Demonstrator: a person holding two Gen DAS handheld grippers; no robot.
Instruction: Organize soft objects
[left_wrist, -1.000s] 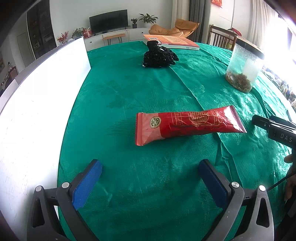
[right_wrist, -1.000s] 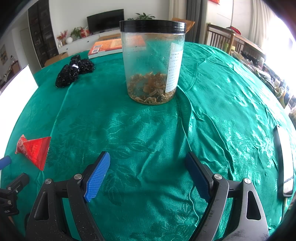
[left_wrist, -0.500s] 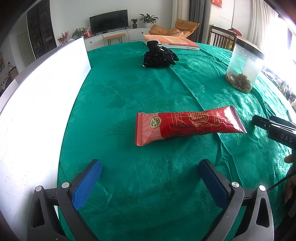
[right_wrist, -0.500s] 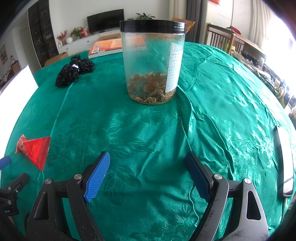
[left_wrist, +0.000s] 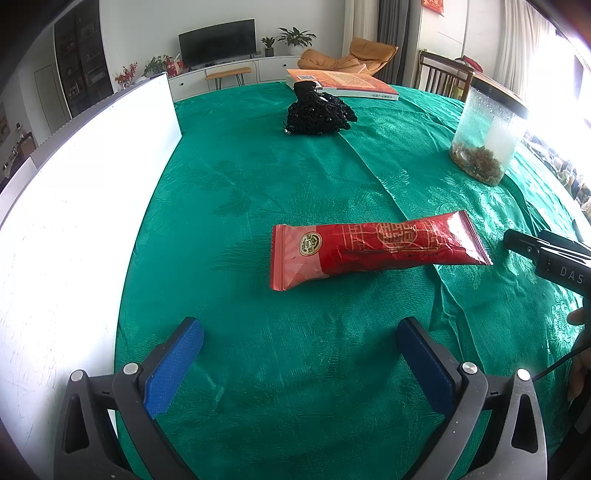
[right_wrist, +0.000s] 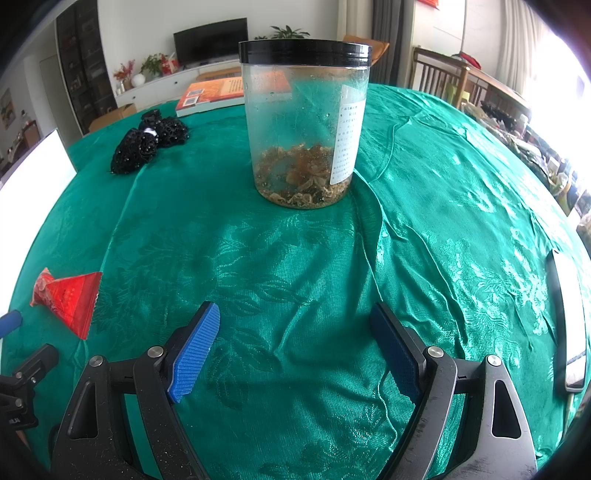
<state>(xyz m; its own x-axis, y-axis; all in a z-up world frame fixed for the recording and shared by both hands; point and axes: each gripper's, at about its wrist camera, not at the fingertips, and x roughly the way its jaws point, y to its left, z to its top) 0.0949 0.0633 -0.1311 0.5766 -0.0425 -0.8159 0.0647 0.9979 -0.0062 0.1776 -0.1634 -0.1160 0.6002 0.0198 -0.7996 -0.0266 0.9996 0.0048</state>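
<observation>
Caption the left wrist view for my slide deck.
Open left gripper above green tablecloth, facing red snack packet.

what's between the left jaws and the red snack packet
Only bare green tablecloth, as the left wrist view shows. The left gripper stands open short of the red snack packet, touching nothing.

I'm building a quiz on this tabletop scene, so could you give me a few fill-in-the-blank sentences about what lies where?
1. The clear jar has a lid coloured ____.
2. The red packet lies flat on the ____ tablecloth.
3. Between the fingers of the right gripper there is only ____.
4. The black mesh bundle sits just in front of the orange ____.

Missing words: black; green; tablecloth; book
</observation>
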